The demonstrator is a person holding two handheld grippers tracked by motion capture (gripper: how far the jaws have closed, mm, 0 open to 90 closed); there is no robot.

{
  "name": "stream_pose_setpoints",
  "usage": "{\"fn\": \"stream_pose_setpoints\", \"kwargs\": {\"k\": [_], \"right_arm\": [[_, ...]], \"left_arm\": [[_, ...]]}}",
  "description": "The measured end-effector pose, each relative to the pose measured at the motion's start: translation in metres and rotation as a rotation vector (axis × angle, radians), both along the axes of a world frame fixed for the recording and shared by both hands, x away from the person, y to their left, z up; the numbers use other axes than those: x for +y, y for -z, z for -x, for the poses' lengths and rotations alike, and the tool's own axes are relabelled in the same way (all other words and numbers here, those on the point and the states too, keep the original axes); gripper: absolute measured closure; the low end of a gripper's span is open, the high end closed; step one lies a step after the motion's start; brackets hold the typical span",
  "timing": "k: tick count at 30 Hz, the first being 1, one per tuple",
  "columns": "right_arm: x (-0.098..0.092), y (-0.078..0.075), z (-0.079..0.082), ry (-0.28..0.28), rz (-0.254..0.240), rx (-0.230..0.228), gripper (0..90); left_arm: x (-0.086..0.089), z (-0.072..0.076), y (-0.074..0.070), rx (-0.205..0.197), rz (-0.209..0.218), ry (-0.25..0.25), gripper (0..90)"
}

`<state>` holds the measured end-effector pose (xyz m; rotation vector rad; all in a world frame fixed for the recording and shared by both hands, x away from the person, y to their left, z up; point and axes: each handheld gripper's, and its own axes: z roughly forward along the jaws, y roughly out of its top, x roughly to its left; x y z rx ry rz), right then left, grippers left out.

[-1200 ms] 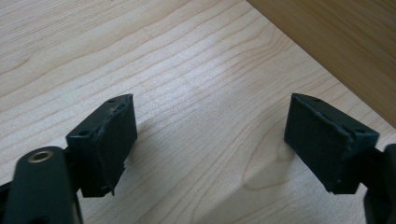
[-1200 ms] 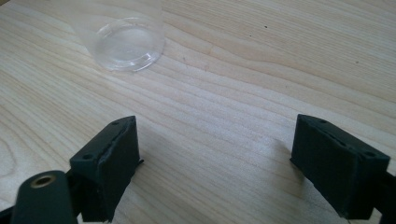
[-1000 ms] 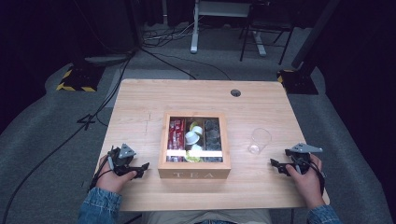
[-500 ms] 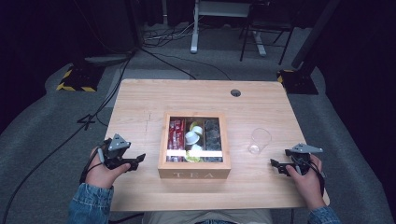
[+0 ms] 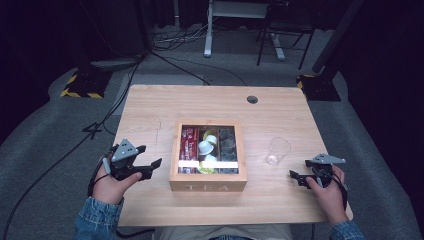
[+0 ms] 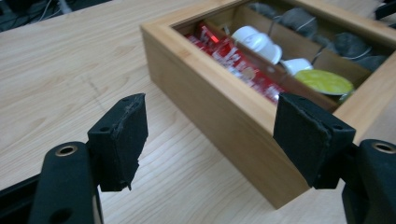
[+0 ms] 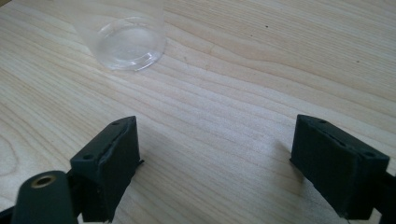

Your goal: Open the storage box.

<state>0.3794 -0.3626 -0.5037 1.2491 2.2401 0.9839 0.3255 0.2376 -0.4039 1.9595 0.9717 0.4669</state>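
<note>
the left gripper is held in the person's left hand over the table near its left edge, toward the near-left corner, just left of the tea box and not touching it. its jaws have just been closing a little, yet they stand wide apart with nothing between them; in the left gripper view the two black pads frame the box's near corner and bare wood, clear of both. the tea box sits in the middle of the table, a little toward the near edge, its lid off or open so the compartments show. the left compartment holds red packets, the middle one white cups with something yellow at the near end, and the right one dark grey bags; in the left gripper view the red packets, white cups and a yellow lid show the same way. right of the box, apart from it, a clear plastic cup stands upright. the right gripper is held in the right hand low at the table's near-right corner, pointing toward the box, near the cup but not touching it. its jaws are also wide and empty; in the right gripper view they frame bare wood, with the cup ahead of the left pad.
</note>
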Motion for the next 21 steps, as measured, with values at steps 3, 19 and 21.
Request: {"fn": "stream_pose_setpoints", "kwargs": {"k": [3, 19, 21], "right_arm": [[0.0, 0.0, 0.0, 0.0, 0.0, 0.0, 15.4], [0.0, 0.0, -0.002, -0.007, 0.001, 0.0, 15.4], [0.0, 0.0, -0.002, -0.006, 0.0, 0.0, 15.4]], "left_arm": [[-0.004, 0.002, -0.003, -0.003, 0.009, 0.017, 26.4], [-0.035, 0.02, -0.008, 0.011, -0.04, 0.135, 24.3], [-0.037, 0.019, -0.007, 0.017, -0.042, 0.142, 24.1]]}}
